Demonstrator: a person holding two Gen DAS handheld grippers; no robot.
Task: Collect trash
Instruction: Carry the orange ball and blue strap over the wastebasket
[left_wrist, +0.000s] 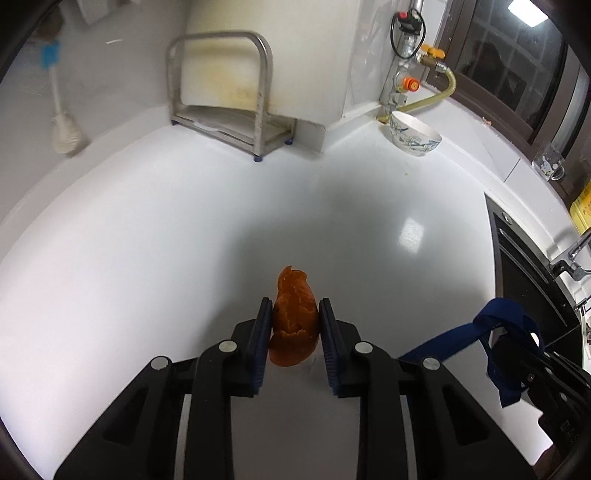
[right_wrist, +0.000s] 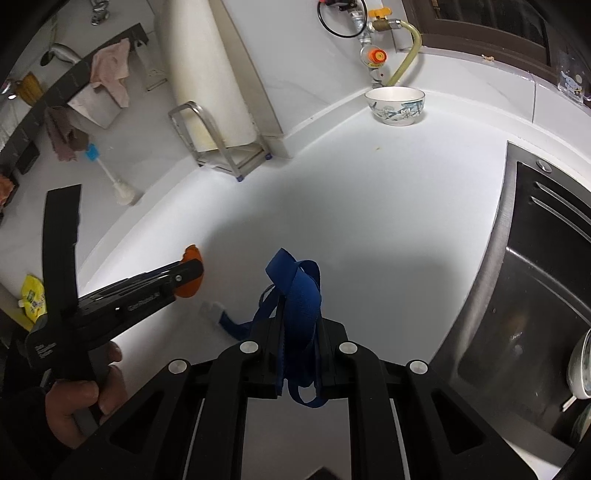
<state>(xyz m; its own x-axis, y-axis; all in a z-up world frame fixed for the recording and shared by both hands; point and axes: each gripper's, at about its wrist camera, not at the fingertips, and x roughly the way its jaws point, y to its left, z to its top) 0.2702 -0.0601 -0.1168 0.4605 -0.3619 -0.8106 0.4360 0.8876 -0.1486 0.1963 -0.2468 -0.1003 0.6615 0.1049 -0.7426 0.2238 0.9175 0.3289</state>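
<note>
The orange peel (left_wrist: 294, 317) sits between your left gripper (left_wrist: 294, 314) fingers, pinched, low over the white counter (left_wrist: 369, 229). Your right gripper (right_wrist: 297, 332) is pressed together on a blue strap (right_wrist: 299, 291). A bowl (left_wrist: 413, 134) stands at one o'clock, far from the peel.

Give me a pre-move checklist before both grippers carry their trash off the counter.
1. Left gripper closed on the orange peel: ok, pads touch both sides.
2. Right gripper clamped on the blue strap: ok.
3. Strap fully clear of the counter: not ok, a tail trails down to the left.
4. Peel lifted off the counter: cannot tell.
5. Trash bin located: not ok, none in view.
6. Bowl out of the way: ok, far back.
</note>
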